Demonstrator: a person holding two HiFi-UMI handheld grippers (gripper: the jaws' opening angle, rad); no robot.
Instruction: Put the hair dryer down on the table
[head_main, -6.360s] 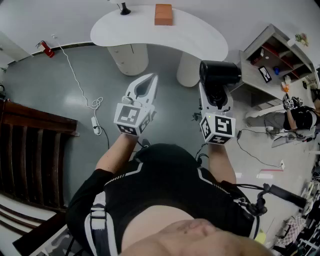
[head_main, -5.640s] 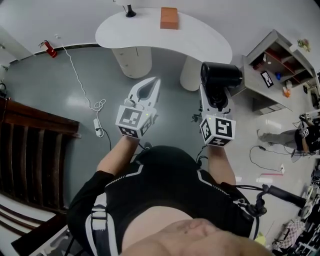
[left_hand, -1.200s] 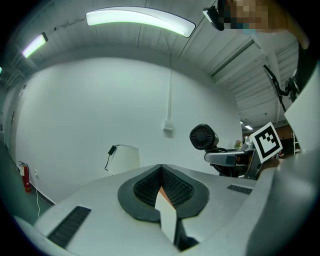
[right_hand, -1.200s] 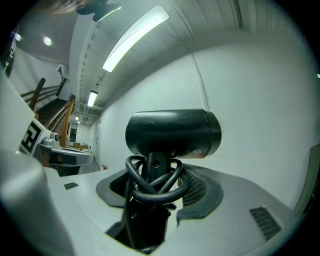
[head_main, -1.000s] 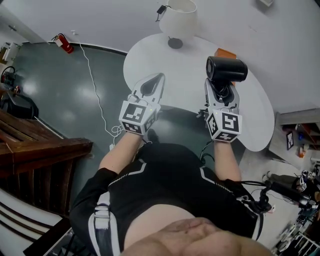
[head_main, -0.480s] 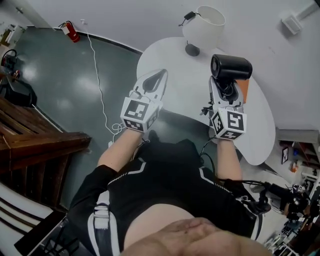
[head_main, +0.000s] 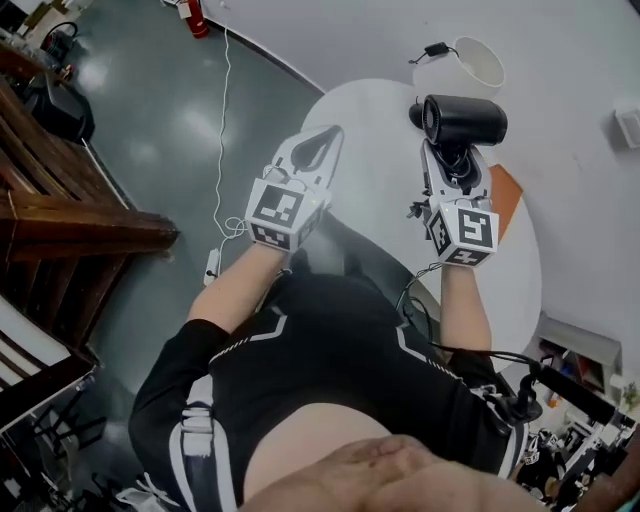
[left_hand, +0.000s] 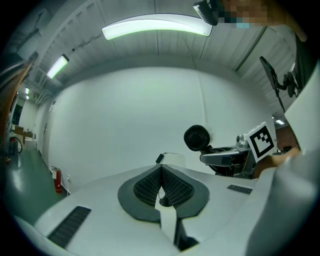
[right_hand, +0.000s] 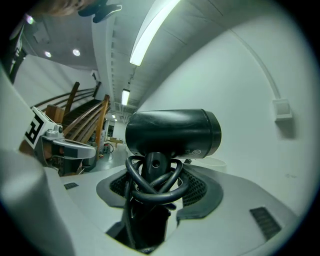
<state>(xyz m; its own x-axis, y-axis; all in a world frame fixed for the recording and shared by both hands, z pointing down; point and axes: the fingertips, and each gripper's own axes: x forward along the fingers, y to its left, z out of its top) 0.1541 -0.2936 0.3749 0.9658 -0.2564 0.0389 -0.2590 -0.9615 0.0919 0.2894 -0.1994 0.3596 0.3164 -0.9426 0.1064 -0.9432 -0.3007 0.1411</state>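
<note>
A white table (head_main: 380, 170) with a rounded outline is seen in the upper middle of the head view, reaching down toward the right edge. A lamp (head_main: 470, 68) with a white shade is stood on its far end, near the top of the frame. An orange thing (head_main: 505, 195) is laid toward the table's right side and is partly covered. The table is set on a glossy grey-green floor (head_main: 150, 130) that fills the upper left. On the floor a white cable (head_main: 222, 120) is trailed down to a power strip (head_main: 212, 265), a red fire extinguisher (head_main: 192, 15) is placed at the top edge, and dark wooden furniture (head_main: 70, 220) is stood at the left.
</note>
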